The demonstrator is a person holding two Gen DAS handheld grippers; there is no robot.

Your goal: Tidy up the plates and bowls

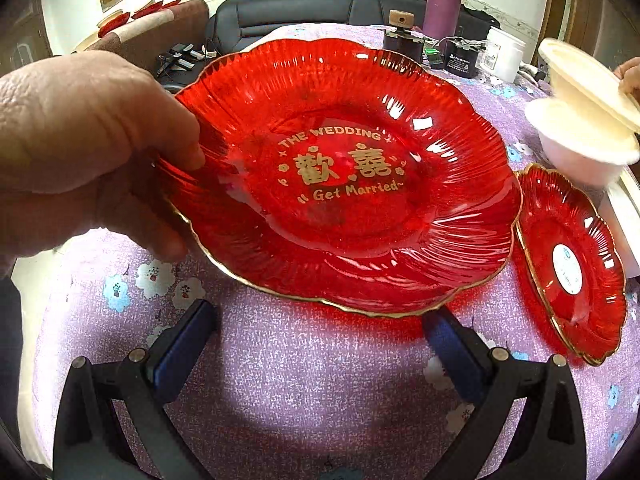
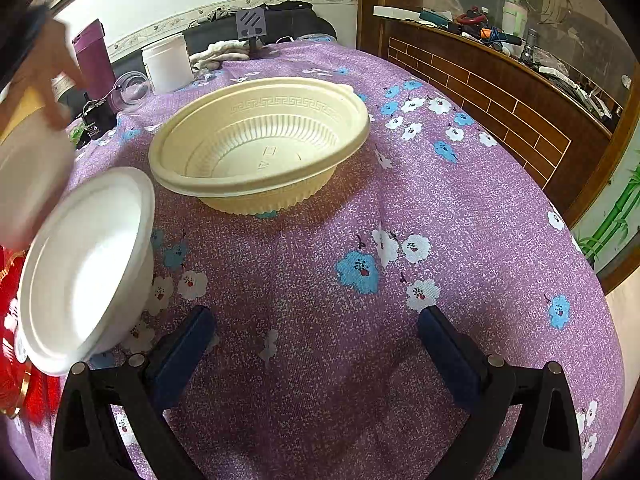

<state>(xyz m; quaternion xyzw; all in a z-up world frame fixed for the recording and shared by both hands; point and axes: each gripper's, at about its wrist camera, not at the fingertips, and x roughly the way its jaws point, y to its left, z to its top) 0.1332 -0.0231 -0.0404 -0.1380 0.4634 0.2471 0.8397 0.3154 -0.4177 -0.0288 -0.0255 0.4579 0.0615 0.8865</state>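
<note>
Two grippers, the left gripper (image 1: 320, 320) and the right gripper (image 2: 316, 320), stand wide open, holding nothing, above the purple cloth (image 2: 400, 220). A bare hand (image 1: 92, 152) holds the big red plate (image 1: 344, 184), lettered "THE WEDDING" and "Get Married". Beyond the right gripper sits the cream bowl (image 2: 260, 144).

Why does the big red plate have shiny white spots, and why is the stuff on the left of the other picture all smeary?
Left wrist view: the big red plate is glossy, so room light glints off its ridges as white spots. Right wrist view: a hand and the white bowl at the left edge look smeared, probably motion blur, while the cream bowl is sharp. Both views bulge from the fisheye lens.
</note>
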